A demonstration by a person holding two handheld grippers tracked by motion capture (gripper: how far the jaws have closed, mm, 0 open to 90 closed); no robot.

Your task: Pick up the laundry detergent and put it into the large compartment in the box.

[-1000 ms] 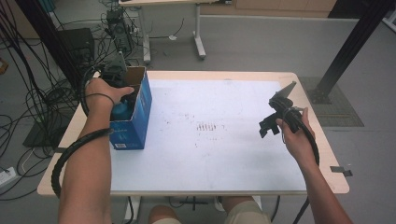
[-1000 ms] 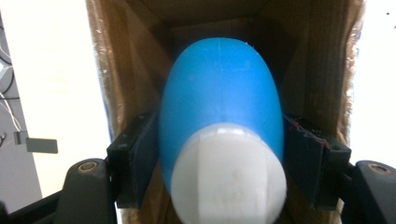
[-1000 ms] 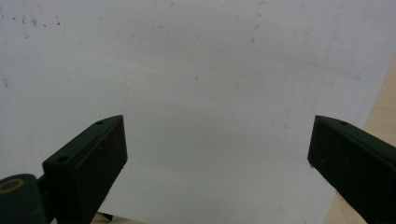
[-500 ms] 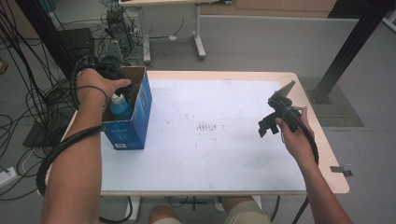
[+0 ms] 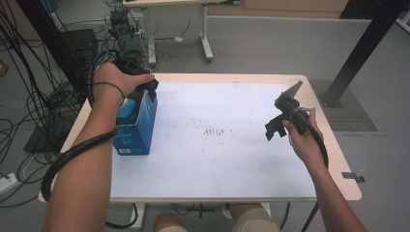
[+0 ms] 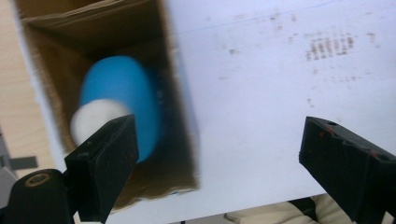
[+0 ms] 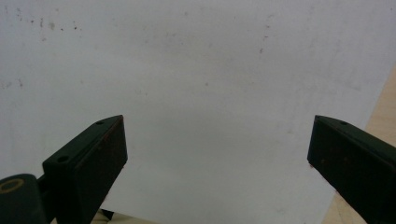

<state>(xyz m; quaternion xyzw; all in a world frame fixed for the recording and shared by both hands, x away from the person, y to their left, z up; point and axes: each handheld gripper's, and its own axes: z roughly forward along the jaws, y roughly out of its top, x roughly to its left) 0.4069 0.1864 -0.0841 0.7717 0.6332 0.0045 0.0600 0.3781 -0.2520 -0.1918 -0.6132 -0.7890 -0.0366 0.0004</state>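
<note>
- Bottle [image 6: 122, 100], blue with a white cap, one only, sits inside the open blue box [image 5: 140, 126]; its long axis runs along the box's depth, cap toward the opening.
- Box stands at the left edge of the surface [image 5: 232, 159]; its walls hide the bottle's lower part.
- Left gripper [image 6: 215, 163] hangs above the box, jaws just opened wide, nothing between them.
- Right gripper [image 7: 217, 163], well apart, is spread wide and empty.
</note>
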